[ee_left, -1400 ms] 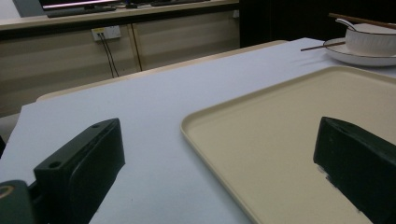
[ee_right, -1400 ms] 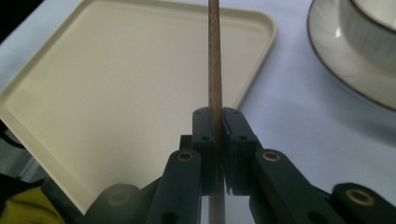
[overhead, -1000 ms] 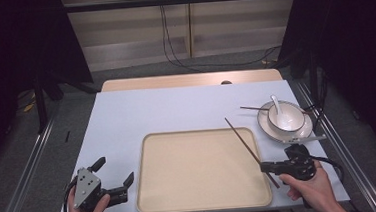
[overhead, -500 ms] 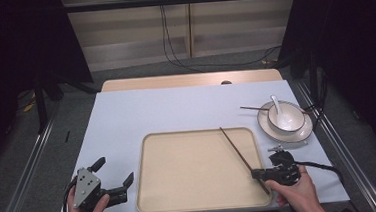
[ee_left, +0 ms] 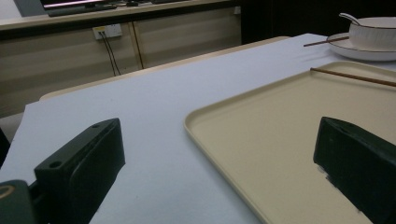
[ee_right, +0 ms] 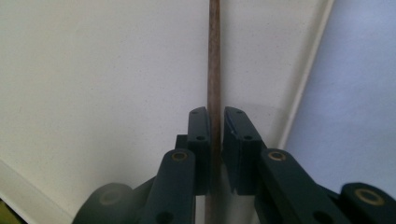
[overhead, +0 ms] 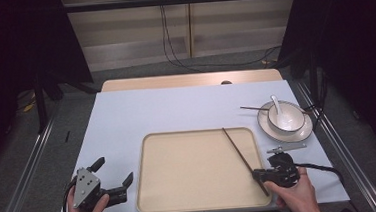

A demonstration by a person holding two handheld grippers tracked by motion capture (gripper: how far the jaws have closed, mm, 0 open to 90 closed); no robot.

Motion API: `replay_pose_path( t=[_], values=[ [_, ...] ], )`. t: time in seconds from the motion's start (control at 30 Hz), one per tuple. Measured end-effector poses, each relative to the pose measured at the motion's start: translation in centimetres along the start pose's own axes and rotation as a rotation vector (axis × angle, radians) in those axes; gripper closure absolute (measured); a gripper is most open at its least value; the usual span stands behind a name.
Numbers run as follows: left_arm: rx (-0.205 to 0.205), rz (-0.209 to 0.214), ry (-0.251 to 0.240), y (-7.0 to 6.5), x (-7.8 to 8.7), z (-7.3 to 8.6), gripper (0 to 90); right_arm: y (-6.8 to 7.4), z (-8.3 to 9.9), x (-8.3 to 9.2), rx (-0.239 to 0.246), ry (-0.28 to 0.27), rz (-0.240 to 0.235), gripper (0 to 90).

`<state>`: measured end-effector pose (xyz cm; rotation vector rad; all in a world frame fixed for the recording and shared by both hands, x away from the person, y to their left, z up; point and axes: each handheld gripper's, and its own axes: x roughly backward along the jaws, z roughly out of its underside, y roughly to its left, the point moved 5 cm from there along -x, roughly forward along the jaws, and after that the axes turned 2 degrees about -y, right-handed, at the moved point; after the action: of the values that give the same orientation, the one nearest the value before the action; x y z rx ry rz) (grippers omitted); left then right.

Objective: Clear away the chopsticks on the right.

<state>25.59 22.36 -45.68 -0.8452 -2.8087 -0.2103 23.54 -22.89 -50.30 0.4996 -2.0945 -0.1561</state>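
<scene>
A thin brown chopstick [overhead: 236, 147] lies slanted on the right side of the beige tray [overhead: 195, 170]. Its near end runs between the jaws of my right gripper [overhead: 257, 174] at the tray's front right corner. In the right gripper view the chopstick [ee_right: 214, 56] sits between the narrow jaws of that gripper [ee_right: 215, 112] with a thin gap on one side. These jaws have just been opening, and the stick rests on the tray [ee_right: 93, 70]. My left gripper [overhead: 114, 170] is held open and holds nothing, left of the tray near the table's front edge.
A white bowl [overhead: 287, 116] with a spoon [overhead: 276, 102] stands on a plate [overhead: 284, 133] at the right. A second chopstick [overhead: 254, 108] lies across the plate's far rim. The white table cover [overhead: 176, 107] ends close behind both hands.
My right hand came down and leftward with the chopstick, from beside the tray to its front right corner. The stick now lies on the tray. The left gripper stayed put.
</scene>
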Motion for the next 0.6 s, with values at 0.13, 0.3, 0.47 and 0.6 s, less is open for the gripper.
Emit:
replay_pose_path(
  t=[0.13, 0.3, 0.47, 0.6],
  values=[
    [0.002, 0.0, 0.006, 0.0, 0.0, 0.0, 1.9, 0.0, 0.0, 0.0, 0.005, 0.003, -0.003, 79.3],
    [0.0, -0.005, 0.005, 0.1, 0.1, 0.1, 1.9, 0.0, 0.1, 0.1, 0.016, -0.003, -0.008, 77.8],
    [0.0, 0.003, 0.0, 0.1, 0.1, 0.0, 1.9, 0.1, 0.0, 0.2, 0.028, -0.015, -0.029, 64.8],
    [0.004, -0.002, -0.007, 0.1, 0.1, 0.0, 1.9, 0.0, -0.5, 1.0, 0.066, -0.066, -0.075, 54.2]
  ],
)
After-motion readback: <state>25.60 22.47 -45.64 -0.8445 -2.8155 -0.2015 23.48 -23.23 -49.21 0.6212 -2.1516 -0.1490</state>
